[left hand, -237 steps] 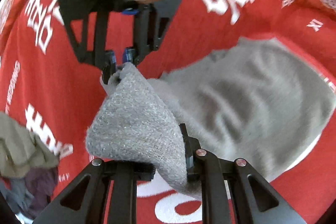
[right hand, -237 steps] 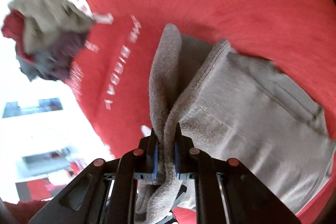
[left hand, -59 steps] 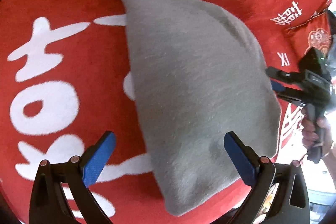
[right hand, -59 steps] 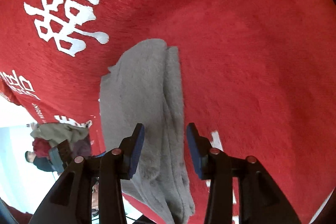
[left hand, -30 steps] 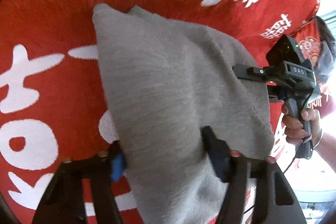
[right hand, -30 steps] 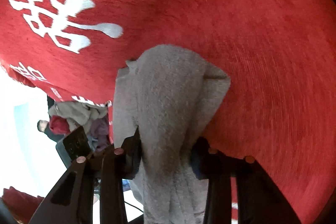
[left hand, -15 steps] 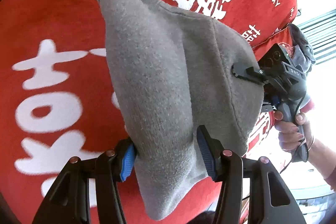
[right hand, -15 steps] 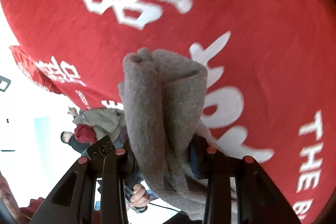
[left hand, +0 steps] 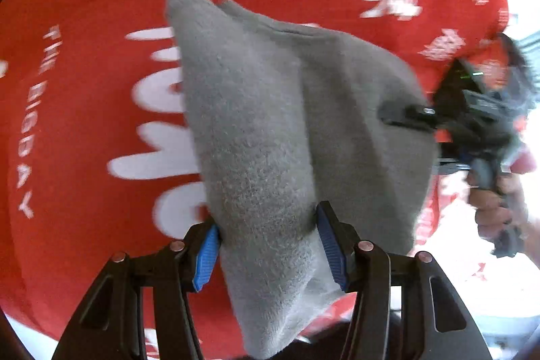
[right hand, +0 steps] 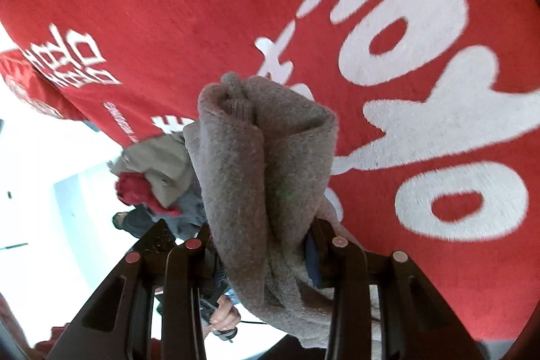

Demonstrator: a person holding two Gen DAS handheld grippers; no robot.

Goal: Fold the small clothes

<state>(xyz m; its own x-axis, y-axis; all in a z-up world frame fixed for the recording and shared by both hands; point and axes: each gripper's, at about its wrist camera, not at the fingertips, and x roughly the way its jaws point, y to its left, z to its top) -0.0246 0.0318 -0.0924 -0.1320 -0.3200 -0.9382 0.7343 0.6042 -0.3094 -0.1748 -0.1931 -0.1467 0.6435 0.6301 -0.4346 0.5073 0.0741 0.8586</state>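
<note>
The left gripper [left hand: 268, 245] is clamping a thick fold of the grey knit garment [left hand: 270, 123], its blue-padded fingers [left hand: 206, 253] pressing against the cloth from either side with the bundled fabric filling the gap between them. The right gripper [right hand: 263, 245] is likewise gripping the garment [right hand: 266, 177], its fingers [right hand: 312, 253] closing on a rolled bunch of the same cloth; the left one is hiding behind the fabric. In the left wrist view the right gripper [left hand: 405, 115] is showing at the far edge of the garment, one black finger lying over the cloth, and the person's right hand [left hand: 492, 208] is wrapping its handle; this region is blurring and finer detail cannot be told. The garment is hanging folded between the two grippers, over the red cloth with white lettering [left hand: 84, 90] that is covering the bench; whether its far corner is touching the cloth cannot be told. The raised bundle is blocking much of each camera's forward view. In the right wrist view a pile of other clothes [right hand: 152, 171], olive, red and dark blue-grey, is lying at the edge of the red cloth [right hand: 168, 5], behind and left of the held garment, and the person's left hand [right hand: 222, 317] is showing low in the frame, gripping a handle.
</note>
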